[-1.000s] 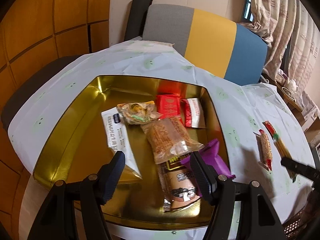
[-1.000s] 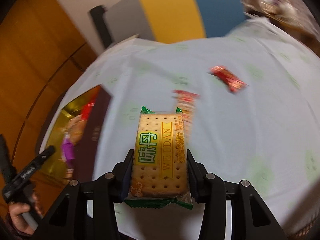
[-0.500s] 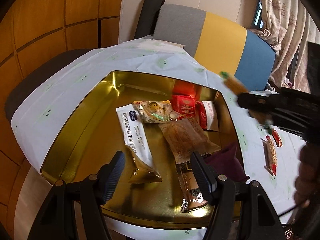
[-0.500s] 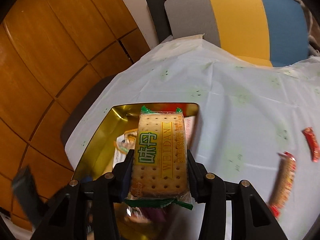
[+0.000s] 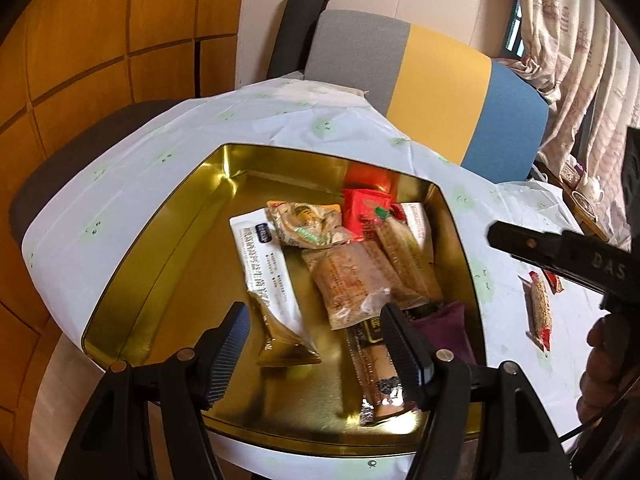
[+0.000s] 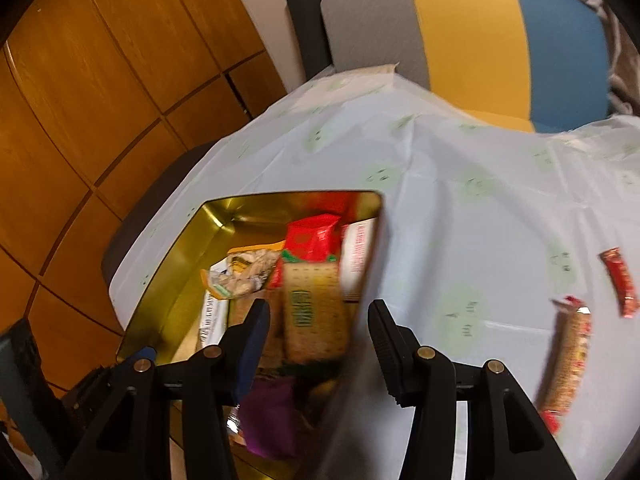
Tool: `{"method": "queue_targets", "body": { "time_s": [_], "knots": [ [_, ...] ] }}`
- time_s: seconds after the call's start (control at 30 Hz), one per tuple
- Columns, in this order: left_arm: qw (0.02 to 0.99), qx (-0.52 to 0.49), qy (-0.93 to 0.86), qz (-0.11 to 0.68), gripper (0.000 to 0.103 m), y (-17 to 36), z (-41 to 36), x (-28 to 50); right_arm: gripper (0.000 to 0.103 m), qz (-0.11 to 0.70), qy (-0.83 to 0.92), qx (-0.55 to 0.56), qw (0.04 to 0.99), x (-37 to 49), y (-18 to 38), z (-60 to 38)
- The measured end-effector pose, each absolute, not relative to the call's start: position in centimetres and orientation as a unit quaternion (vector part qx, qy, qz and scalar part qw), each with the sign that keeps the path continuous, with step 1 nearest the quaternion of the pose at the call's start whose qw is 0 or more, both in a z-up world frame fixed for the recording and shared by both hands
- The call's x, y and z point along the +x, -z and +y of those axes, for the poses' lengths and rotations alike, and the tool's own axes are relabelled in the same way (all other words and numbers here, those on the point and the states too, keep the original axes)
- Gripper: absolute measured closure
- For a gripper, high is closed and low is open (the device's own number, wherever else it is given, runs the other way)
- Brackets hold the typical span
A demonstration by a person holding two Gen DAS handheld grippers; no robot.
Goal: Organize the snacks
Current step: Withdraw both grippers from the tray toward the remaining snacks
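Note:
A gold tin [image 5: 280, 148] [image 6: 280, 196] sits on the pale tablecloth and holds several snack packets. The green-edged cracker pack [image 6: 312, 316] [image 5: 404, 256] lies in it on top of the others, against the right wall. My right gripper [image 6: 318, 312] hovers above that pack. Its jaws are opening and stand wider than the pack, with the pads off it. My left gripper [image 5: 315, 314] is open over the tin's near side with nothing between its fingers. A sesame bar [image 6: 568, 360] [image 5: 540, 312] and a small red packet [image 6: 618, 280] lie on the cloth to the right.
A white packet [image 5: 264, 264], a red packet [image 5: 366, 208], a brown cake pack [image 5: 348, 280] and a purple packet [image 5: 444, 320] lie in the tin. A grey, yellow and blue chair back [image 5: 440, 80] stands behind the table. Wooden panels are on the left.
My right gripper carried the cracker pack from over the cloth to above the tin and let it go; the pack now lies inside. The left gripper stayed put.

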State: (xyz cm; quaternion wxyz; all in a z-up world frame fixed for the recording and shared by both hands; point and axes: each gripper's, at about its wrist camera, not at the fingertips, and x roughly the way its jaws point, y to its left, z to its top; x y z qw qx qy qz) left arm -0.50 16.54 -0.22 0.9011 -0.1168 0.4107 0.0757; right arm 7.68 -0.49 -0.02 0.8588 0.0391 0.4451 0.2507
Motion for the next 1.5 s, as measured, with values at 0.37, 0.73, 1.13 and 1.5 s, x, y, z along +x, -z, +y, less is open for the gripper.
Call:
{"method": "queue_targets", "body": {
  "time_s": [0.37, 0.73, 1.13, 1.5],
  "knots": [
    [0.910, -0.087, -0.062, 0.400, 0.035, -1.5, 14.3, -0.8, 0.033, 0.411, -0.165, -0.027, 0.896, 6.3, -1.4, -9.5],
    [0.916, -0.047, -0.039, 0.395, 0.035, -2.6, 11.0, -0.6, 0.028, 0.404, -0.020, -0.059, 0.912, 7.8, -2.5, -23.5],
    [0.917, 0.002, 0.001, 0.399, 0.035, -3.3, 6.2, 0.5, 0.023, 0.380, 0.117, 0.042, 0.917, 9.5, -2.5, -35.2],
    [0.910, 0.049, 0.037, 0.409, 0.035, -3.4, 1.3, 2.2, 0.021, 0.389, 0.110, 0.044, 0.914, 9.6, -1.9, -34.6]
  ]
}}
